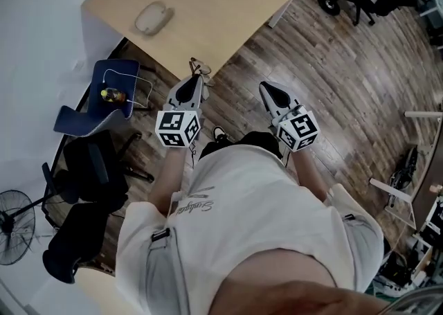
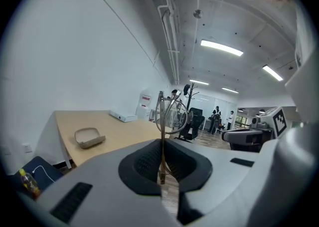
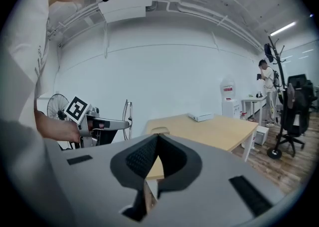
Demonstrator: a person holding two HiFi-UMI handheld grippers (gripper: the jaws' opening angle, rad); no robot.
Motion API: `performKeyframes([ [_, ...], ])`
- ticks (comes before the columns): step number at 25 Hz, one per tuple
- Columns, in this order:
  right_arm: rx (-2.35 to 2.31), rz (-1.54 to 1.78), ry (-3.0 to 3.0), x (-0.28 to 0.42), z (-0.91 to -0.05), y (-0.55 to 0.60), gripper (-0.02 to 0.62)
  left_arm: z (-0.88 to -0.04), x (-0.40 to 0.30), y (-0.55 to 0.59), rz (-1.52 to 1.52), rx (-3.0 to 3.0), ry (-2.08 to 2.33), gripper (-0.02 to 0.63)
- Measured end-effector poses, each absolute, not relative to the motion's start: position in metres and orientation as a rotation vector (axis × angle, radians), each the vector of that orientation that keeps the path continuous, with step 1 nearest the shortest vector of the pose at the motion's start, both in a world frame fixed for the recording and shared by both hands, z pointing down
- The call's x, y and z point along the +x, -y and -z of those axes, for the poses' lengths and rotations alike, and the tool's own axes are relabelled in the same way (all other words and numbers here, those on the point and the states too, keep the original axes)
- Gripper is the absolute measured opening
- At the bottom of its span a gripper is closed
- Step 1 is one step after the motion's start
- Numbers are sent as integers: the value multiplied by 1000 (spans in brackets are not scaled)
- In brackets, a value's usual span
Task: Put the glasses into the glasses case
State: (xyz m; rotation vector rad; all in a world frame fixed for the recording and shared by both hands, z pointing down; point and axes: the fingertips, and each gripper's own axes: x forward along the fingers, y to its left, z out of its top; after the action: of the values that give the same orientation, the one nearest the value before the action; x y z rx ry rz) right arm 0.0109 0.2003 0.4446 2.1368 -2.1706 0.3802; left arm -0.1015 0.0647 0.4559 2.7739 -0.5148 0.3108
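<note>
Thin wire-framed glasses (image 2: pixel 162 121) hung by 1 temple in left tool's (image 2: pixel 161 171) pinch & could've slipped/bent; right tool (image 3: pixel 151 166) sat clenched, empty.

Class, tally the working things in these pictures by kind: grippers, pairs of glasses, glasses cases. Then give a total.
Grippers: 2, the left gripper and the right gripper
Pairs of glasses: 1, the glasses, held in the left jaws
Cases: 1, the glasses case, on the table
Total: 4

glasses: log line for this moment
left hand-held gripper: shut on glasses | right hand-held gripper: shut, empty | glasses case: on table, no glasses inside
</note>
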Motion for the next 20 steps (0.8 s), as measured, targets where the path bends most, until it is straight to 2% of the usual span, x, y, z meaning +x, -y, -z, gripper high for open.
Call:
performKeyframes([
  [11,1976,-481,2276,27,-473,-122,-6,-472,-97,-3,-350,2702,665,25],
  [20,1794,-437,2459,90,-466,-22,-6,-462,-44,67,-337,2656,867,26],
])
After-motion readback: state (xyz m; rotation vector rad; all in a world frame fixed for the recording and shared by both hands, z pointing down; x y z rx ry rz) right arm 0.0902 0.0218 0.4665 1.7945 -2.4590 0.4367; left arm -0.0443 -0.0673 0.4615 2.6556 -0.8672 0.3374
